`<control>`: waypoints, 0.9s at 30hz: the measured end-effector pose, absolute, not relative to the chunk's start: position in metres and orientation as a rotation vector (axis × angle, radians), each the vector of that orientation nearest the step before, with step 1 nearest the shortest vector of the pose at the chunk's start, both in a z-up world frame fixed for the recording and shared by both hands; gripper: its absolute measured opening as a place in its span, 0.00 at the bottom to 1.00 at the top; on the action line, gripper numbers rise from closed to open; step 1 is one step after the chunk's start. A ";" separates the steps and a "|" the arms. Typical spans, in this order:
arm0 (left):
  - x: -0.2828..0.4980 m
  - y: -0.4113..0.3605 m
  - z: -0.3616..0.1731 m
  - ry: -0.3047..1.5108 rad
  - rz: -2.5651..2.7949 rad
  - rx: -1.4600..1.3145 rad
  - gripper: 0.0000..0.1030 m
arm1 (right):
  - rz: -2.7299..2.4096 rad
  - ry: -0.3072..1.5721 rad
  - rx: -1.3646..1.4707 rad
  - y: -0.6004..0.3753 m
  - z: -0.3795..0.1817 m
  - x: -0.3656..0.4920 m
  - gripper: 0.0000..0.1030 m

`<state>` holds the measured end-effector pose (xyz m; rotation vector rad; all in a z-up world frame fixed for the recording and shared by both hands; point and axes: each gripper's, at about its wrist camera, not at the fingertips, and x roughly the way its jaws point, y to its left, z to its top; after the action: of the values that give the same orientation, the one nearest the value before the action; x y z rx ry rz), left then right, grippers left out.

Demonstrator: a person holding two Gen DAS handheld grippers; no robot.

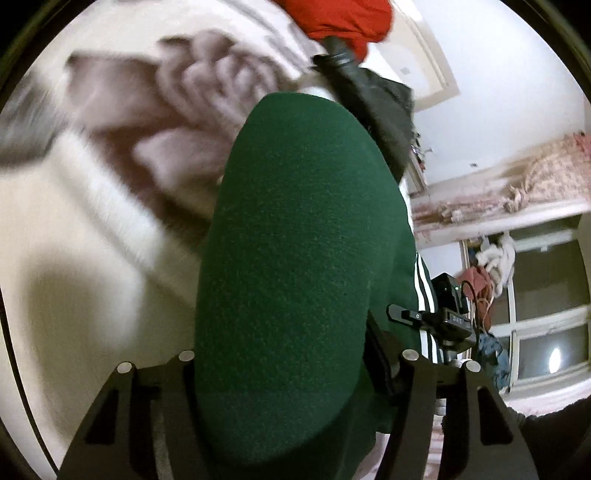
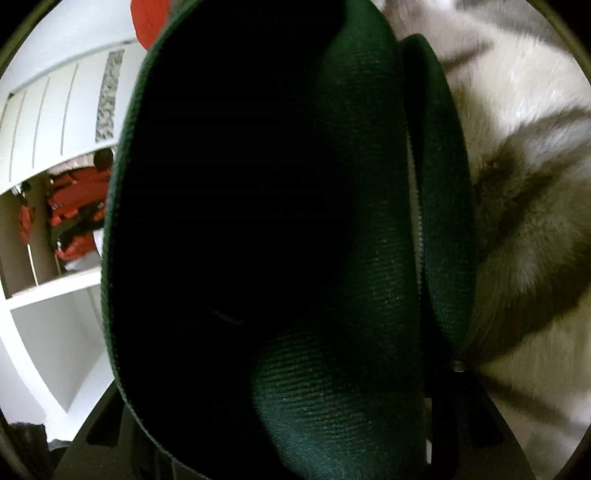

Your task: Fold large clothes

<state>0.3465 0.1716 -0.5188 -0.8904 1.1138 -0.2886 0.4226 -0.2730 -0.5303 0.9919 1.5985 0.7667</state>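
Fingers on our left gripper (image 1: 295, 373) sit on both sides of a thick fold of the green jacket (image 1: 295, 240), and the cloth fills the gap between them, so we think they are squeezing it, though the tips hide under the cloth. On our right gripper (image 2: 280, 424) we cannot tell if the fingers are together or apart, because the green cloth covers almost all of that view. The jacket hangs right in front of both cameras, with its white stripes (image 1: 423, 295) and its zipper (image 2: 415, 229) showing. Under it lies a fluffy white and brown blanket (image 1: 92, 221). To fold well, we think we should hold both corners level, keep the cloth pulled flat between our hands, and lay it down slowly so the edges line up. A red cloth (image 1: 347, 22) lies near the top, so we should keep the jacket off it. The blanket gives us soft open room on the left. A camera stand (image 1: 443, 314) is close on the right, so we should not swing that way.
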 end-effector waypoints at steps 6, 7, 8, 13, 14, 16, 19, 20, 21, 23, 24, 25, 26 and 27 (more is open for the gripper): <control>0.411 0.172 -0.471 1.094 -0.384 -0.832 0.57 | 0.719 1.476 1.007 -0.301 -0.453 0.470 0.50; 0.433 0.171 -0.461 1.086 -0.402 -0.819 0.57 | 0.706 1.454 1.001 -0.306 -0.436 0.487 0.50; 0.451 0.171 -0.455 1.079 -0.414 -0.816 0.57 | 0.691 1.437 0.998 -0.311 -0.425 0.503 0.50; 0.542 0.173 -0.441 1.029 -0.479 -0.777 0.57 | 0.647 1.340 0.978 -0.335 -0.379 0.594 0.50; 0.567 0.173 -0.436 1.020 -0.490 -0.766 0.57 | 0.639 1.321 0.974 -0.340 -0.373 0.615 0.50; 0.611 0.173 -0.433 1.010 -0.509 -0.756 0.57 | 0.629 1.297 0.970 -0.349 -0.369 0.660 0.50; 0.666 0.173 -0.443 1.011 -0.523 -0.751 0.57 | 0.623 1.293 0.953 -0.360 -0.377 0.726 0.50; 0.678 0.174 -0.447 1.013 -0.525 -0.750 0.57 | 0.617 1.300 0.948 -0.363 -0.384 0.747 0.50; 0.695 0.173 -0.459 1.019 -0.526 -0.750 0.57 | 0.610 1.306 0.943 -0.366 -0.392 0.763 0.50; 0.718 0.174 -0.483 1.048 -0.522 -0.763 0.57 | 0.589 1.329 0.918 -0.370 -0.413 0.795 0.50; 0.726 0.177 -0.487 1.062 -0.516 -0.769 0.57 | 0.575 1.341 0.911 -0.371 -0.425 0.806 0.50; 0.737 0.178 -0.503 1.091 -0.502 -0.774 0.57 | 0.564 1.355 0.910 -0.373 -0.439 0.815 0.50; 0.744 0.179 -0.513 1.116 -0.501 -0.779 0.57 | 0.554 1.368 0.914 -0.375 -0.454 0.823 0.50; 0.748 0.179 -0.522 1.133 -0.503 -0.787 0.57 | 0.547 1.378 0.916 -0.377 -0.464 0.828 0.50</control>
<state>0.7485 0.1794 -0.5221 -0.7865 1.1329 -0.5034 0.8280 -0.3775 -0.4641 0.9159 1.3782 0.5469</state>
